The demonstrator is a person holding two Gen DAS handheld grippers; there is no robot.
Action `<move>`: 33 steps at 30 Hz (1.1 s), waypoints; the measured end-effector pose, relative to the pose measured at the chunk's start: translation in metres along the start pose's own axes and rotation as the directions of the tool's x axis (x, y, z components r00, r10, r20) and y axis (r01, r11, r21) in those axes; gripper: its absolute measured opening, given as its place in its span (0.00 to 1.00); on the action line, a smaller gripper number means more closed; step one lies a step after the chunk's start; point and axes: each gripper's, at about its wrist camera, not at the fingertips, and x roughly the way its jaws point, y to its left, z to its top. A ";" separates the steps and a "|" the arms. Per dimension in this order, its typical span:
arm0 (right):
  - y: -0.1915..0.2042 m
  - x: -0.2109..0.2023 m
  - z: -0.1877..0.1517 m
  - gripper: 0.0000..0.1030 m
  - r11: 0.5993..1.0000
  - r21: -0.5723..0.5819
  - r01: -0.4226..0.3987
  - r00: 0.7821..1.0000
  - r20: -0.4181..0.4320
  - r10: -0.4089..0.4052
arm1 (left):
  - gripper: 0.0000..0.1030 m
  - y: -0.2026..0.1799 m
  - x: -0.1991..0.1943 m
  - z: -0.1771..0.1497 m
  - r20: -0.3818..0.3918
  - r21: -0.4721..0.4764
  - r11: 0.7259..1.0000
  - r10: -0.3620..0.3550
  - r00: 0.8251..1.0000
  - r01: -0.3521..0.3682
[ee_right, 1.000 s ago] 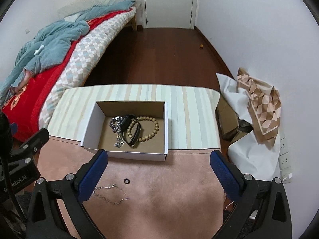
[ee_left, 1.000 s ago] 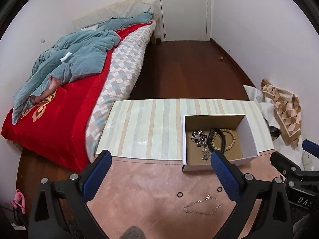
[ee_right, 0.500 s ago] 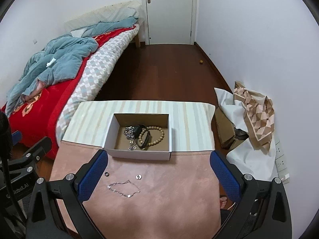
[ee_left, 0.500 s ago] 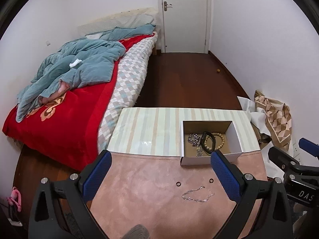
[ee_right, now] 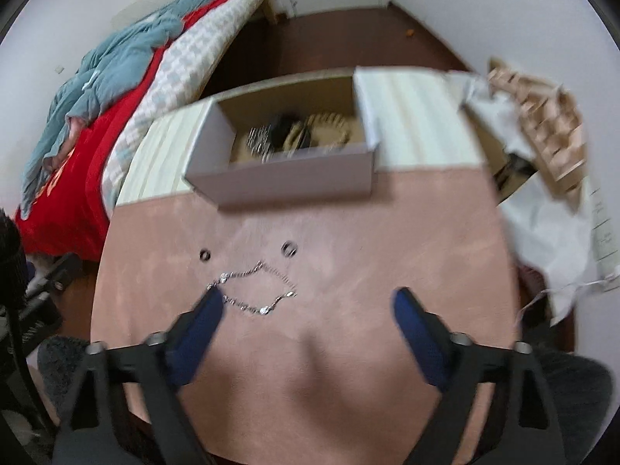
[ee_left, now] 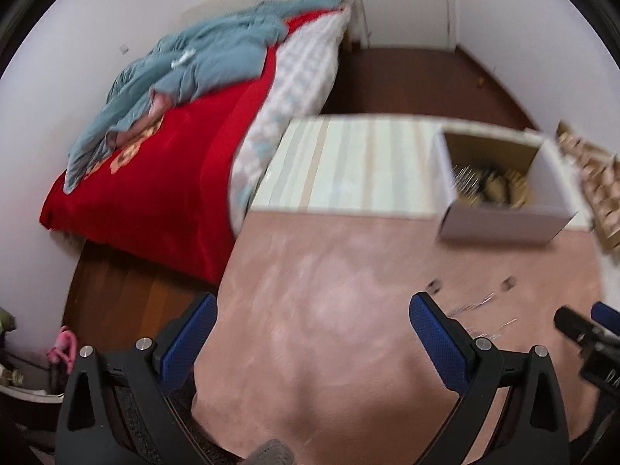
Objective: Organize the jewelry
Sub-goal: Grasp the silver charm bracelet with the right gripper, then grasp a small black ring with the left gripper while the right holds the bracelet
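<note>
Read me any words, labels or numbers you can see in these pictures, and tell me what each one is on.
"DA": white letters cut off at the frame edge, on the black body of the right gripper in the left wrist view.
Printed lines on the white paper beside the table: too blurred to read.
Nothing else legible.

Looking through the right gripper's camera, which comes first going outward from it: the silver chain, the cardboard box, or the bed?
1. Silver chain, on the pink mat just beyond the right gripper, by its left finger.
2. Cardboard box, farther up the table.
3. Bed, upper left, past the table.
</note>
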 end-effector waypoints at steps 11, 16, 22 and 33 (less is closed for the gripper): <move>0.041 0.083 0.007 0.60 0.982 -0.188 -0.006 0.999 -0.047 -0.003 | 0.98 0.014 0.060 -0.013 -0.133 -0.037 0.998 0.052 0.990 -0.057; 0.063 0.095 0.001 0.34 0.957 -0.281 0.074 0.997 -0.011 -0.080 | 0.98 0.016 0.068 -0.011 -0.152 -0.036 0.998 0.047 0.987 -0.053; 0.054 0.087 0.002 0.01 0.971 -0.234 0.058 0.998 -0.007 -0.061 | 0.98 0.006 0.066 -0.006 -0.152 -0.022 1.000 0.010 0.988 -0.014; -0.030 0.013 0.021 0.01 1.000 0.024 -0.005 0.994 0.109 0.002 | 0.98 -0.023 0.063 0.008 -0.150 0.010 0.995 -0.096 0.984 0.099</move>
